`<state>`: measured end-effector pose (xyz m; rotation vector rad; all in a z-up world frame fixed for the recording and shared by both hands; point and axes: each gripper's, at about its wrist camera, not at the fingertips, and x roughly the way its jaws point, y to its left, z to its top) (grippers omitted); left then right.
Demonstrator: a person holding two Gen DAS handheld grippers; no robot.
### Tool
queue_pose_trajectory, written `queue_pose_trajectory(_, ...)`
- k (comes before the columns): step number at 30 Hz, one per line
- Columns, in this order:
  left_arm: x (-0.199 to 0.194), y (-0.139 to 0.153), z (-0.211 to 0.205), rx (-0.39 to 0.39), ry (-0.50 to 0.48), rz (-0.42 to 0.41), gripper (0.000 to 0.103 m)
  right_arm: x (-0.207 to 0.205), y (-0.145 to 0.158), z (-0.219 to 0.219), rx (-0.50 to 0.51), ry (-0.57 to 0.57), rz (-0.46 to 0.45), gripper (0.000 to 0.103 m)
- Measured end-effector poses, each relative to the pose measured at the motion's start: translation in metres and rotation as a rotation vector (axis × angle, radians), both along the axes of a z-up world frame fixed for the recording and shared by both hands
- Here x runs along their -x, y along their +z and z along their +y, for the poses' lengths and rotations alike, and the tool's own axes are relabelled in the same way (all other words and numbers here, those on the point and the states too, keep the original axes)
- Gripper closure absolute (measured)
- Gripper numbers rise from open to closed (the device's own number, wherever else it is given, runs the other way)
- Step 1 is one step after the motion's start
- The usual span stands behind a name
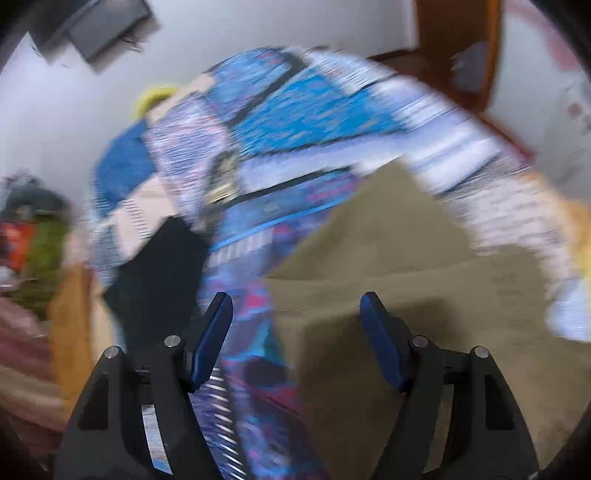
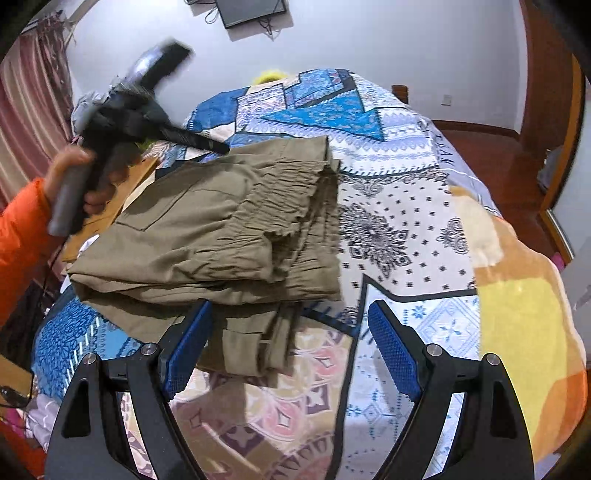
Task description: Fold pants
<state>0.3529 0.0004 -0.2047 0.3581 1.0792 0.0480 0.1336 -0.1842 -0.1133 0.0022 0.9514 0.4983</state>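
Olive-green pants point(image 2: 221, 221) lie folded in a thick stack on the patterned bedspread point(image 2: 399, 177), elastic waistband gathered toward the middle. My right gripper point(image 2: 290, 308) hovers open at the stack's near edge; its left finger point(image 2: 188, 343) overlaps the folded leg ends, with nothing pinched. My left gripper point(image 2: 207, 142), held by a hand in an orange sleeve point(image 2: 22, 236), is above the far left corner of the pants. The left wrist view is badly blurred: my left gripper point(image 1: 295, 299) stands open and empty over the pants point(image 1: 388, 240).
A wooden surface point(image 2: 110, 206) sits by the bed's left side, with striped curtains point(image 2: 26, 110) behind it. A dark screen point(image 2: 251, 11) hangs on the far wall. Red-brown floor point(image 2: 480, 140) and a wooden door frame lie to the right. A yellow item point(image 2: 269, 75) rests at the bed's far end.
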Motion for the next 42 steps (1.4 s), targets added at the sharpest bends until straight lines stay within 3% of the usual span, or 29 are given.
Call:
queue_pose_trajectory(2,-0.003,-0.025,0.009,-0.045,0.01,0.036,0.028,-0.001,0.0,-0.001,0.005,-0.008,-0.002,0.019)
queue_pose_trajectory(5,0.008,-0.03,0.027,-0.044,0.016,-0.02,0.017,-0.002,0.0,-0.003,0.019,-0.015,0.0,0.019)
queue_pose_trajectory(13,0.057,-0.026,0.091,0.043,0.124,-0.03,0.016,-0.002,0.005,-0.009,0.022,-0.035,-0.016,0.019)
queue_pose_trajectory(16,0.086,-0.023,0.108,0.054,0.161,0.001,0.016,-0.002,0.011,-0.009,0.018,-0.034,-0.032,0.019)
queue_pose_trajectory(22,0.145,-0.012,0.111,0.006,0.11,-0.021,0.017,-0.002,0.026,-0.004,-0.019,-0.034,-0.078,0.019)
queue_pose_trajectory(25,0.155,-0.001,0.111,0.04,0.105,-0.043,0.017,0.001,0.031,0.003,-0.055,-0.014,-0.083,0.019)
queue_pose_trajectory(30,0.132,0.034,0.106,0.1,0.107,-0.135,0.017,0.004,0.032,0.018,-0.045,0.018,-0.093,0.019)
queue_pose_trajectory(34,0.089,0.045,0.098,0.139,0.081,-0.157,0.008,0.003,0.028,0.022,-0.039,0.018,-0.08,0.019)
queue_pose_trajectory(37,0.047,0.036,0.09,0.154,0.063,-0.094,0.004,0.0,0.024,0.019,-0.035,0.001,-0.063,0.019)
queue_pose_trajectory(42,-0.011,-0.015,0.075,0.04,0.087,0.065,0.004,-0.003,0.019,0.013,-0.029,-0.028,-0.044,0.019)
